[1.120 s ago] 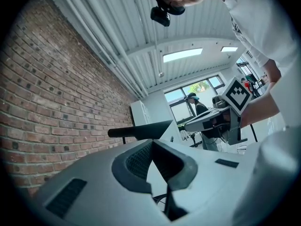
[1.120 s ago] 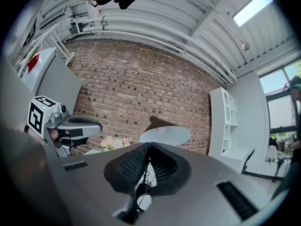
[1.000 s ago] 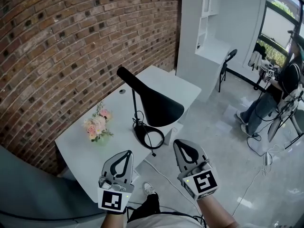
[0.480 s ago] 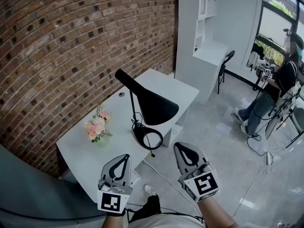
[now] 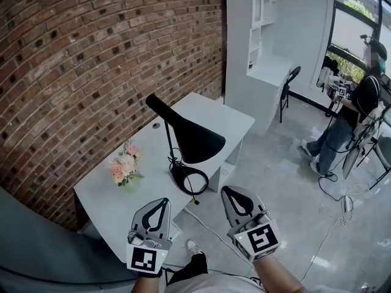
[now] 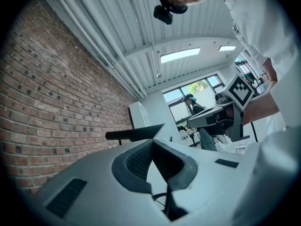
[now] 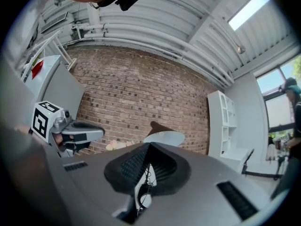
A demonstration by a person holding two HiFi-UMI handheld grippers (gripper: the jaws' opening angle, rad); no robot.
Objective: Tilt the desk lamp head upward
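Jaws together and empty, the left gripper [image 5: 163,201] and right gripper [image 5: 230,190] are hovering near the black conical lamp head [image 5: 194,140], probably light, slippery and stiff-hinged, its rim offering the best hold.

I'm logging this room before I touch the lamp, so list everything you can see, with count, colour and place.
lamp: one, black, on the desk, head angled down
flowers: one bunch, pink and white, on the desk, left of the lamp
desk: one, white, against the brick wall
shelf unit: one, white, beyond the desk
chair: one, black, beside the shelf unit
person: one, seated, far right
left gripper: grey, shut, empty
right gripper: grey, shut, empty
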